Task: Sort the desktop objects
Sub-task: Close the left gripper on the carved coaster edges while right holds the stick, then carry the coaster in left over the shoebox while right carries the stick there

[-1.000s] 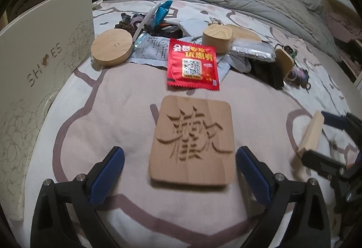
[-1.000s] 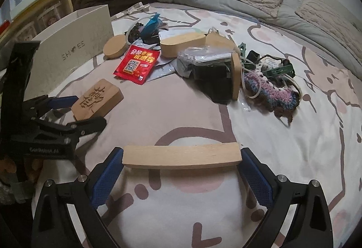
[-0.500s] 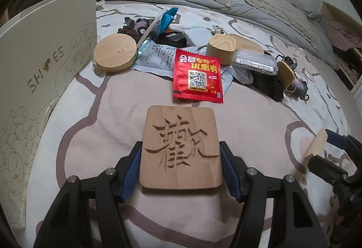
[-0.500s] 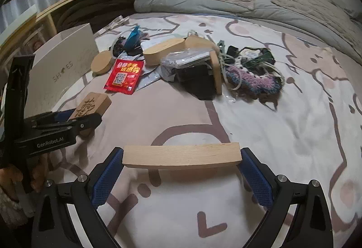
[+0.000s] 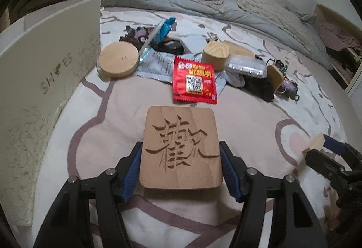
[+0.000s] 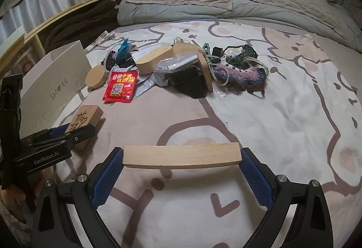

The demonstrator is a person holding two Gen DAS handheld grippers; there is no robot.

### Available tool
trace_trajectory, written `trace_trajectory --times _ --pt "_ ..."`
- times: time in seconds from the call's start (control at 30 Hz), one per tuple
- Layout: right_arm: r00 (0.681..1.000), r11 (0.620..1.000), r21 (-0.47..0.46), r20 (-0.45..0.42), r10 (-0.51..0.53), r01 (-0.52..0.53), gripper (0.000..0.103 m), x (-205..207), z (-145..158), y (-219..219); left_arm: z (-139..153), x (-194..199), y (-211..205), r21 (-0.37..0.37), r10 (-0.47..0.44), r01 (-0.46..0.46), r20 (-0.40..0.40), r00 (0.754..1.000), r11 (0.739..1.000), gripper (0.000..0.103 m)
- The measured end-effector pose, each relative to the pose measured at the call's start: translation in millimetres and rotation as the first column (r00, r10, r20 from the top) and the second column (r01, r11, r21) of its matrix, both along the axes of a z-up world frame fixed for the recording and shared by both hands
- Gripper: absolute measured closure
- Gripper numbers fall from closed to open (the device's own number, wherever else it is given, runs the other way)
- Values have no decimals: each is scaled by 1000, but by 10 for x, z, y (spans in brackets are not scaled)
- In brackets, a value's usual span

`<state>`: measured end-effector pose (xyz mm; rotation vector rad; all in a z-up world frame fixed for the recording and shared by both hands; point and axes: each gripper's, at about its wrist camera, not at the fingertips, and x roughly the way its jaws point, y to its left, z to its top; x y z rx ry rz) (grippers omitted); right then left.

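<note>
A bed (image 5: 260, 112) under a cartoon-print sheet. At 6 o'clock in the left view, left hand-held gripper (image 5: 180, 167) clamped on a carved wooden coaster (image 5: 181, 146). At 6 o'clock in the right view, right hand-held gripper (image 6: 182, 158) clamped on a plain wooden block (image 6: 182, 155). Beyond, toward 12 o'clock, a red sachet (image 5: 194, 80); farther, a round wooden lid (image 5: 119, 59); at 9 o'clock, a shoe box (image 5: 45, 80).

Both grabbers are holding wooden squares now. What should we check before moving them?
1. Left hand-held gripper pressing both sides of the square wooden coaster with the carved character: ok.
2. Right hand-held gripper clamping the plain wooden coaster by its ends: ok.
3. Carved coaster lifted off the patterned bedspread: cannot tell.
4. White shoe box within view on the left: ok.
5. Red foil sachet lying apart from the carved coaster: ok.
</note>
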<state>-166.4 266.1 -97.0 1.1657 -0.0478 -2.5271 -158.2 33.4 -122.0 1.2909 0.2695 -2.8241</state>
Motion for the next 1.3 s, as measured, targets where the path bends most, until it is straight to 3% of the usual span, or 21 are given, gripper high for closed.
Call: trace_trajectory --times 0.47,0.87,1.3 --pt "996 999 -20 -70 -46 45 3 227 331 -174 320 185 24 -3 -48 48 -77 996 999 39" --pt "989 998 -43 -140 -51 45 3 443 806 -295 870 443 -125 8 -104 108 -196 975 994 39" --pt "980 991 -131 -198 9 -36 3 490 1204 -757 1353 704 -744 -68 -28 6 -333 942 998 39"
